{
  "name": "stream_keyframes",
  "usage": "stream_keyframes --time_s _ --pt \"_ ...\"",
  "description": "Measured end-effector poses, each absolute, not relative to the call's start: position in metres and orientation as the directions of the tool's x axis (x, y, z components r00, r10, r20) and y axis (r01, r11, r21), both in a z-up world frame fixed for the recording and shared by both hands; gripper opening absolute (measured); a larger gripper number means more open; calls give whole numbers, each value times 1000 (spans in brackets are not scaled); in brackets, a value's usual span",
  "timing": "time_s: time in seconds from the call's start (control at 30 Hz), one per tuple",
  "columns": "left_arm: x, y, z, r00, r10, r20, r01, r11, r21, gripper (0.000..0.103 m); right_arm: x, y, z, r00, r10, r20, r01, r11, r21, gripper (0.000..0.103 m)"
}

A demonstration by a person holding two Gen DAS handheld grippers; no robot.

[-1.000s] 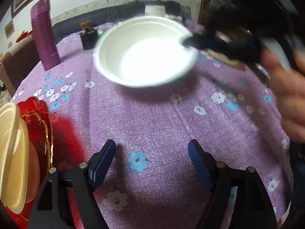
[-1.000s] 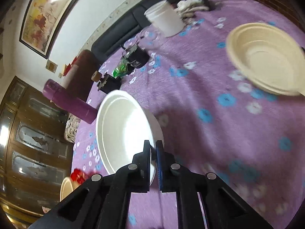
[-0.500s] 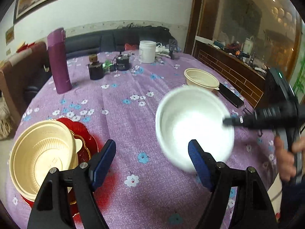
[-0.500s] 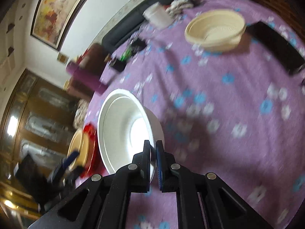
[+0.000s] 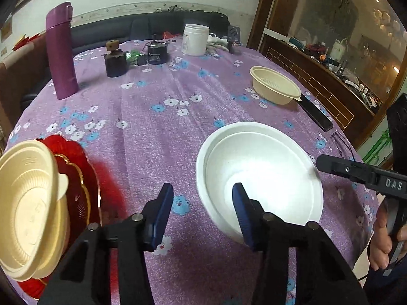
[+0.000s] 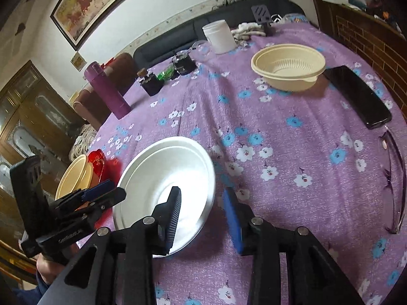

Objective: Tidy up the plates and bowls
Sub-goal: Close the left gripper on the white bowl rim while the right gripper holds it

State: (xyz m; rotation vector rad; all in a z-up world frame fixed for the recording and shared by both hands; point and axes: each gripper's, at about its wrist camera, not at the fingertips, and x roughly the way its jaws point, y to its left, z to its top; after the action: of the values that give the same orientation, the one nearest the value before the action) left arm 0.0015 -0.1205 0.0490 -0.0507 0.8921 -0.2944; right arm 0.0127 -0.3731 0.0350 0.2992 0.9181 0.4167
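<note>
A white foam bowl (image 5: 259,178) sits a little tilted on the purple flowered tablecloth (image 5: 157,132), between both grippers. My left gripper (image 5: 202,213) straddles the bowl's near left rim, one finger inside and one outside. Its jaws are closing, and the pads stand clear of the rim. My right gripper (image 6: 203,214) straddles the opposite rim of the white bowl (image 6: 165,185). Its jaws are opening and no longer press the rim. A cream bowl (image 5: 28,198) rests on a red plate (image 5: 76,157) at the left. Another cream bowl (image 6: 287,68) stands far right.
A black phone (image 6: 356,96) lies beside the far cream bowl, and glasses (image 6: 394,178) lie by the right edge. A purple flask (image 5: 61,50), two dark jars (image 5: 115,62) and a white tub (image 5: 194,39) stand at the back.
The right gripper brought the white bowl from the far middle to the near right, then opened off its rim. The left jaws have narrowed around the bowl's other rim.
</note>
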Motion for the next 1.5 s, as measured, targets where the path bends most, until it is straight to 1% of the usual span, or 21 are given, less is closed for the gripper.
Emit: stream_keyframes --time_s 0.03,0.07,0.1,0.13,0.17,0.27,0.3,1.03,1.5 --pt "3 -122 47 588 -275 -761 235 958 -165 38 11 -373 34 541 465 -701 -221 883 415 38" --pt "5 -124 45 583 -275 -764 237 958 -164 36 12 -371 33 538 462 -705 -223 885 409 38" --pt "6 -125 42 575 -277 -770 238 957 -166 30 12 -371 30 531 461 -711 -221 886 409 35" --pt "6 -127 41 571 -278 -772 239 956 -168 25 12 -371 27 523 466 -713 -216 882 418 31" --pt "6 -129 39 567 -279 -775 240 956 -168 24 14 -369 24 511 473 -718 -214 879 426 20" --pt "4 -134 35 568 -272 -777 248 957 -153 22 13 -366 18 497 479 -723 -209 875 436 18" --pt "3 -135 35 571 -268 -776 250 957 -147 21 12 -364 17 496 479 -724 -208 875 437 16" --pt "-7 -135 50 657 -185 -731 225 973 -45 21 11 -349 24 510 481 -713 -213 874 437 15" --pt "-16 -129 63 703 -158 -693 207 978 -13 21 8 -342 34 515 493 -701 -230 867 441 15"
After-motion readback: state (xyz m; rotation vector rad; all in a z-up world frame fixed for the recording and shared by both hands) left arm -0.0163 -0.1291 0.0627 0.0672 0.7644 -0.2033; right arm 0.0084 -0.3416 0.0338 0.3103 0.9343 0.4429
